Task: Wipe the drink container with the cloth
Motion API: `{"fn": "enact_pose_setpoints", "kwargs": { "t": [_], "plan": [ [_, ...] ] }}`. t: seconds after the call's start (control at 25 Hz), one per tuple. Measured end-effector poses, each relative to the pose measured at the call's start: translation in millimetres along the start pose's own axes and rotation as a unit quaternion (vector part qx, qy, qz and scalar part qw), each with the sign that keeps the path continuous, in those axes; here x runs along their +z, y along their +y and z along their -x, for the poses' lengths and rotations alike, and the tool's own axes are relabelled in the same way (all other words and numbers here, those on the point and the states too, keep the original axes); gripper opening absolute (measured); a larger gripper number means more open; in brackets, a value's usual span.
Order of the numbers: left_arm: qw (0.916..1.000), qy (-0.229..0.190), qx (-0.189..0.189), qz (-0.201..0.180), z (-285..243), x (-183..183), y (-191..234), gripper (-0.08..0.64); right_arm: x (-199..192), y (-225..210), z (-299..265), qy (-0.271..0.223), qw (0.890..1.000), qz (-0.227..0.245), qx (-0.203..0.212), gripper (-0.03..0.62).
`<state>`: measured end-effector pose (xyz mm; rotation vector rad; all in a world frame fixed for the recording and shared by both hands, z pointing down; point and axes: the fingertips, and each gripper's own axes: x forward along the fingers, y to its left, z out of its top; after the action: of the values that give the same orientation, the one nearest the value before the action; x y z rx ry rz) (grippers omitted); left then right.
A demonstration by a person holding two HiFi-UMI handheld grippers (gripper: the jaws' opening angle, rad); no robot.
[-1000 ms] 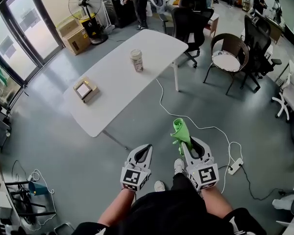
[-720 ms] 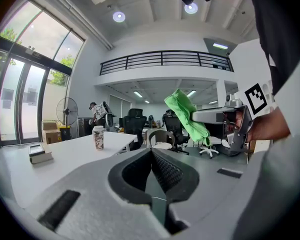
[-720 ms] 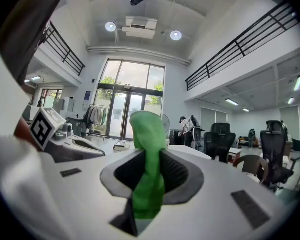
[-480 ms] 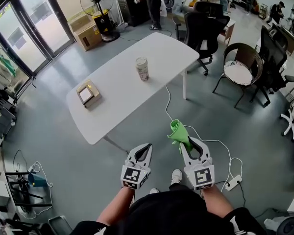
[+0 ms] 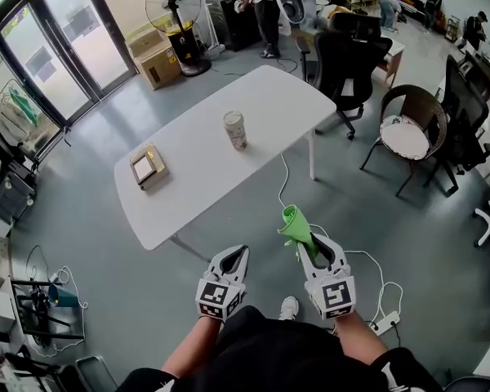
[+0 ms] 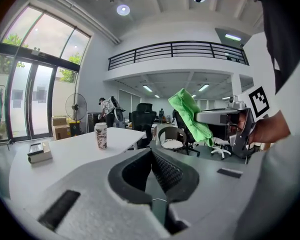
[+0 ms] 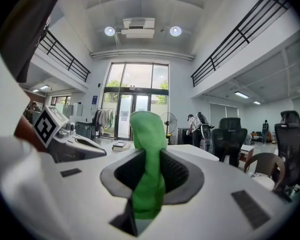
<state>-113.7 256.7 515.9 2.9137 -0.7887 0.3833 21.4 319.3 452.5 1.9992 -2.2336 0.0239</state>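
Observation:
The drink container, a tall patterned cup (image 5: 234, 129), stands upright near the middle of the white table (image 5: 196, 178); the left gripper view shows the cup (image 6: 100, 135) some way ahead. My right gripper (image 5: 309, 247) is shut on a green cloth (image 5: 294, 223) that sticks up past its jaws, filling the centre of the right gripper view (image 7: 147, 154). My left gripper (image 5: 236, 256) is shut with nothing in it. Both grippers hang over the floor, short of the table's near edge and well apart from the cup.
A small flat box (image 5: 148, 167) lies on the table's left part. A white cable (image 5: 279, 188) runs across the floor to a power strip (image 5: 385, 323). Office chairs (image 5: 349, 55) stand right of the table. A fan (image 5: 172, 6) and cardboard boxes (image 5: 158, 62) stand at the back.
The table, cup and box have drawn a little closer and shifted in the head view as the person steps forward. Both grippers keep their hold and posture.

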Motion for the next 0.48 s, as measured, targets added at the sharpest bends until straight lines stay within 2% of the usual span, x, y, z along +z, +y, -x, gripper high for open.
{"fn": "enact_pose_setpoints", "kwargs": {
  "t": [0.24,0.48],
  "plan": [
    [0.9994,-0.021,0.026,0.008,-16.3,14.8,23.4,0.014,8.9,-10.7,-27.6,-0.011,1.000,-0.004,0.018,0.098],
    [0.9983,-0.028,0.050,0.014,-42.8,20.7,73.4,0.014,8.9,-20.9,-82.3,-0.008,0.999,-0.014,0.035,0.098]
  ]
}}
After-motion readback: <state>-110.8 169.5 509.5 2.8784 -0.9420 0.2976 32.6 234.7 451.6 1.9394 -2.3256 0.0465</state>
